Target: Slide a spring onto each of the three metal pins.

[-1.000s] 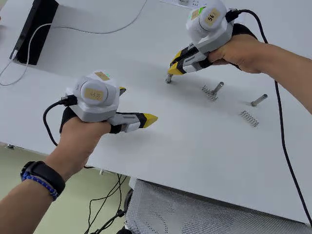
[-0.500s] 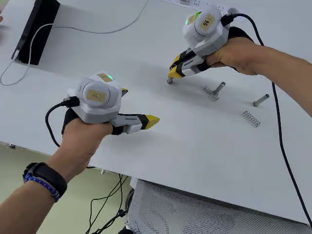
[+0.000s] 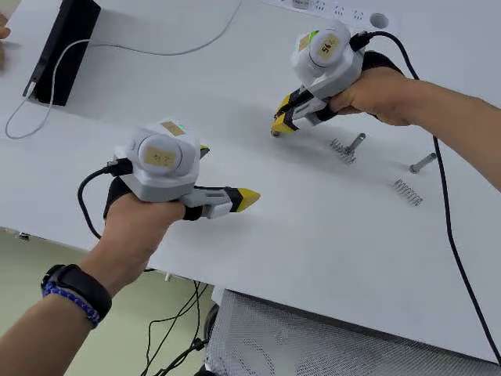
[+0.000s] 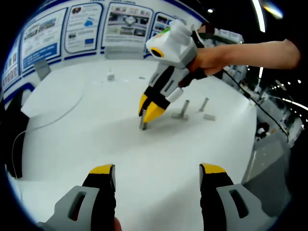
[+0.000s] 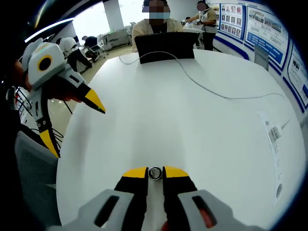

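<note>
Nearest to me, on the left, my left gripper (image 4: 157,169) hovers over the white table (image 3: 313,235). Its fingers are wide apart, with nothing between them. Off to the right and a little farther lies a loose spring (image 3: 407,192), flat on the table. Just beyond it is a bare pin (image 3: 423,163), clear of the spring. Left of those, a second spring (image 3: 339,149) lies against or just beside the middle pin (image 3: 356,142); I cannot tell whether it is threaded on.

Farther left again, my right gripper (image 3: 279,124) points down, its fingers clamped on the top of the left pin (image 5: 155,173). That pin stands upright with its foot on the table, and I cannot tell whether it carries a spring. At the far left sit a black box (image 3: 63,47) and a white cable (image 3: 156,51).

I judge I am early on, steadying the first pin so a spring can go over it. Next, my left fingers need to reach right to a spring, close on it lightly so it neither squashes nor flicks away, and line it up with the pin. My right grip covers the pin's top, so I think it must shift lower or let go first.
</note>
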The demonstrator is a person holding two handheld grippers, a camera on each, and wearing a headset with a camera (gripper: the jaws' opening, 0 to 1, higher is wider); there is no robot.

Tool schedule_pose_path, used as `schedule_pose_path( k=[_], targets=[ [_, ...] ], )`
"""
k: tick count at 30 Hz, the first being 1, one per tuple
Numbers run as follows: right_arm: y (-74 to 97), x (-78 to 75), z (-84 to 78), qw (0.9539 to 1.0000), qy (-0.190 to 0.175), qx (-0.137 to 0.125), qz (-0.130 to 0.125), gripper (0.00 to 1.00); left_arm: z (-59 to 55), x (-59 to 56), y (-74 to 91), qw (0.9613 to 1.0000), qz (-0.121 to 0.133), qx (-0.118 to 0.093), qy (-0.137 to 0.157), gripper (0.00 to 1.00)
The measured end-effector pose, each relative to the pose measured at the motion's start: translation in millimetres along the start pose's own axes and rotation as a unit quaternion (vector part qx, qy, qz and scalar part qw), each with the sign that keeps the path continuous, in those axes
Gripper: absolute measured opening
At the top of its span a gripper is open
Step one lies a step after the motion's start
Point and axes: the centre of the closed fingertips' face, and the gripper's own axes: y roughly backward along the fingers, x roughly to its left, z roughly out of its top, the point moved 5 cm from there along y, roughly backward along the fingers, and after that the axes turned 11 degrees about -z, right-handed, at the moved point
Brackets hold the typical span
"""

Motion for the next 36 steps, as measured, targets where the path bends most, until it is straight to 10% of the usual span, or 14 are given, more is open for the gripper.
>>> schedule_pose_path(
  k=[22,36],
  targets=[
    [23.2,0.6,-9.1,0.9995,-0.027,-0.009,-0.012,0.30,0.4,-7.5,0.5,1.0000,-0.005,0.003,-0.002,0.73],
    [57.9,6.1,-18.8,0.9929,-0.086,-0.049,-0.066,0.51,1.2,-17.4,-1.7,0.9998,-0.017,0.005,-0.006,0.75]
  ],
)
